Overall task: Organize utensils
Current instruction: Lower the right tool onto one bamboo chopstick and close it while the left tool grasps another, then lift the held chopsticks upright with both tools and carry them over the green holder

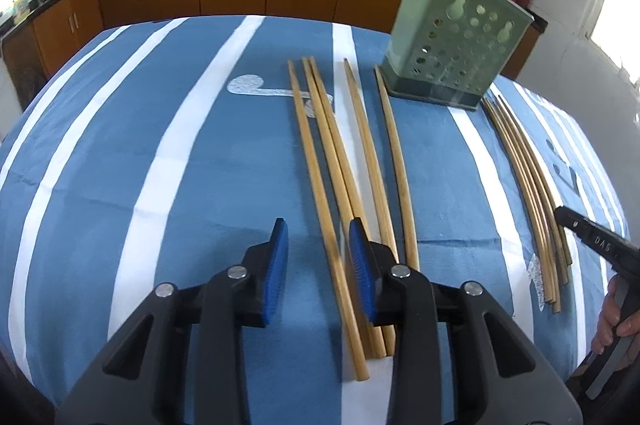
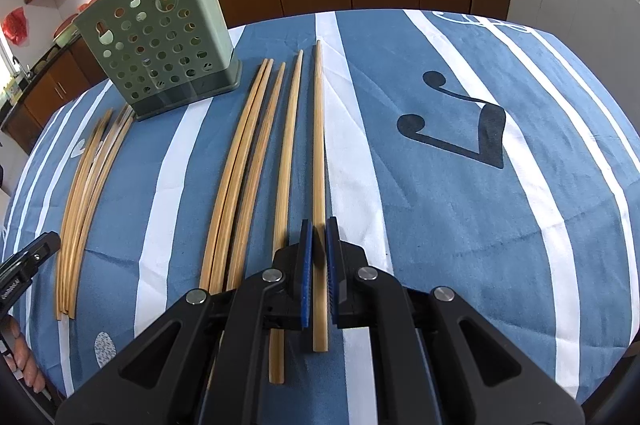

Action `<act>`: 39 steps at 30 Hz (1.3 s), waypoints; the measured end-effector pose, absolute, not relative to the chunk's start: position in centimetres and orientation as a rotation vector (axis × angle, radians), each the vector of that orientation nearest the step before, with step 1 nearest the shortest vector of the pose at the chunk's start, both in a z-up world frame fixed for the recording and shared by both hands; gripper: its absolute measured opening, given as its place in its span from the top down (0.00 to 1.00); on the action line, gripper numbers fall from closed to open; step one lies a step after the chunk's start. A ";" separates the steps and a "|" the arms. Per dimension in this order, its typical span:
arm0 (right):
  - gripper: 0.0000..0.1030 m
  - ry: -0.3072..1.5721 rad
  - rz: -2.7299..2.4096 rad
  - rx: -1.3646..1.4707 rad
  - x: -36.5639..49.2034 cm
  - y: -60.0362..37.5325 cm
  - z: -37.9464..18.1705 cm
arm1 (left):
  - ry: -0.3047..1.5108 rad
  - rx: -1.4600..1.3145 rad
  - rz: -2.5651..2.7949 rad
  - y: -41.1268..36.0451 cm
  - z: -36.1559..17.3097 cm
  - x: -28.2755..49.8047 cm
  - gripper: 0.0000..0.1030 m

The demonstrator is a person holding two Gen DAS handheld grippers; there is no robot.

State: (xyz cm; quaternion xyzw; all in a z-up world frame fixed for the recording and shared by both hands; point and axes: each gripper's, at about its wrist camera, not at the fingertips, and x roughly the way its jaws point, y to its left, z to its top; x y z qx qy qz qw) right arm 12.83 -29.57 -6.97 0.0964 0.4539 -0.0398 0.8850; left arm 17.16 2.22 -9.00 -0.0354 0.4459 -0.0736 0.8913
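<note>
On the table, covered by a blue-and-white striped cloth (image 1: 120, 185), wooden chopsticks lie in two loose groups either side of a green perforated holder (image 2: 160, 53), all with their long axes running away from the person toward the far edge.

The right gripper (image 2: 319, 245) has its jaws closed on the rightmost chopstick (image 2: 319, 145) of its group, near the blunt near end; the stick passes between the blue pads and lies straight ahead along the fingers, its tip toward the far edge. Whether it has left the cloth I cannot tell. Four neighbouring chopsticks (image 2: 256, 165) lie just to its left, close but apart from it.

The left gripper (image 1: 318, 257) stands partly open, with the leftmost stick (image 1: 320, 193) of its group lying between the pads, which do not appear to press on it. The remaining sticks (image 1: 372, 165) run just beside and under the right-hand finger.

The holder stands upright between the two groups, toward the far side, nearer the left-hand sticks. In my judgement the held stick must be lifted and swung leftward to the holder's open top; open cloth lies to the right, and the table's near edge is close under both grippers.
</note>
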 end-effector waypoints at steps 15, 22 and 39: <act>0.93 0.939 -0.103 0.171 16.5 -31.1 -7.1 | 0.923 0.008 -0.079 3.5 -9.3 23.5 0.92; 0.92 0.892 -0.108 0.153 16.1 -31.3 -7.3 | 0.909 -0.022 -0.110 4.4 -9.4 22.5 0.90; 0.93 0.816 -0.098 0.161 13.8 -31.1 -6.2 | 0.888 -0.017 -0.107 4.6 -9.2 19.9 0.92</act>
